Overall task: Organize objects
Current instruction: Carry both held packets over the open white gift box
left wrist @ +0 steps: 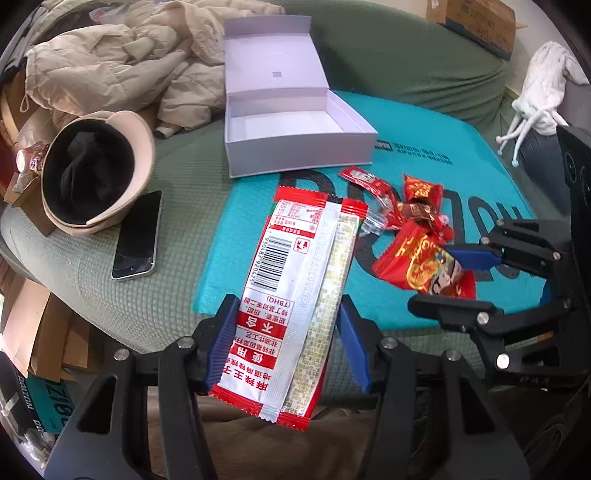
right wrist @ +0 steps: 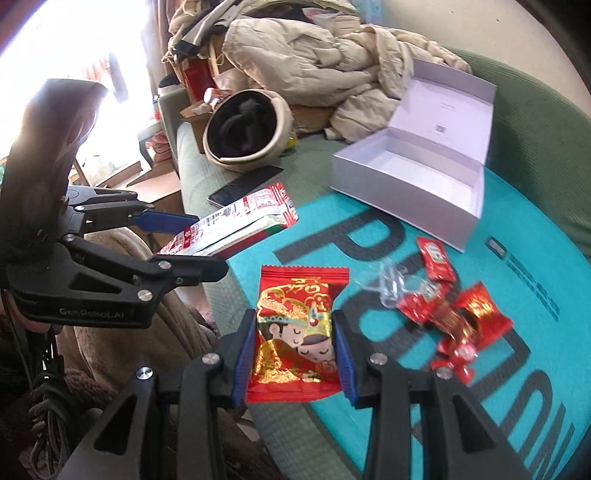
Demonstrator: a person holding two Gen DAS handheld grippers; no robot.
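My left gripper (left wrist: 286,341) is shut on a long red and white snack packet (left wrist: 295,295), held above the near edge of the teal mailer bag (left wrist: 424,155); the packet also shows in the right wrist view (right wrist: 236,221). My right gripper (right wrist: 295,356) is shut on a square red and gold candy packet (right wrist: 295,332), which also shows in the left wrist view (left wrist: 424,269). An open white box (left wrist: 295,136) stands empty at the far side of the bag. A small heap of red candies and sachets (right wrist: 450,310) lies on the bag.
A black phone (left wrist: 136,236) lies on the green cushion beside an upturned beige hat (left wrist: 92,173). A beige quilted jacket (left wrist: 122,62) is heaped behind. A cardboard box (left wrist: 476,22) stands far right. A white cloth (left wrist: 543,92) hangs at the right.
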